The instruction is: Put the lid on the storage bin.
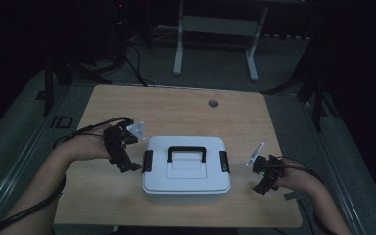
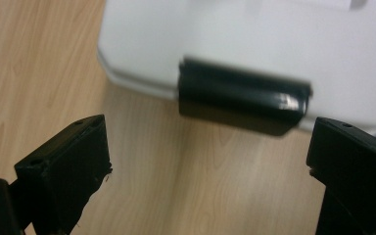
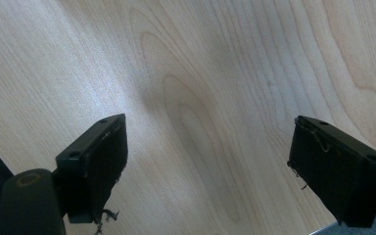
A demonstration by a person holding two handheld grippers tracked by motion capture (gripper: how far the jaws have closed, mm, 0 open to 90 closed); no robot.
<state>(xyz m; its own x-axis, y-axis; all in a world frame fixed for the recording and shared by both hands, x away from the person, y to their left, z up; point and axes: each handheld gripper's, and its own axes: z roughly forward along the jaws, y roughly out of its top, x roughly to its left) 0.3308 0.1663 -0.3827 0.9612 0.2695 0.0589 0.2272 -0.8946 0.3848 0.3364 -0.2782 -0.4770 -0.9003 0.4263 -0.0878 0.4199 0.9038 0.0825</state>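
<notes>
Both forearms enter from the table's six o'clock edge. The left forearm angles toward two o'clock, its hand carrying the left gripper with jaws spread wide, tips pointing toward four o'clock. The right forearm slants toward ten o'clock; the right gripper points down toward seven o'clock, jaws likewise wide apart.

This looks like a lab or test room, kept dim. A light wooden table with a round cable hole stands on grey carpeted floor. At twelve o'clock stands a white metal desk frame with two feet; at eleven o'clock black cables run over the floor, and black stand legs show at two o'clock
</notes>
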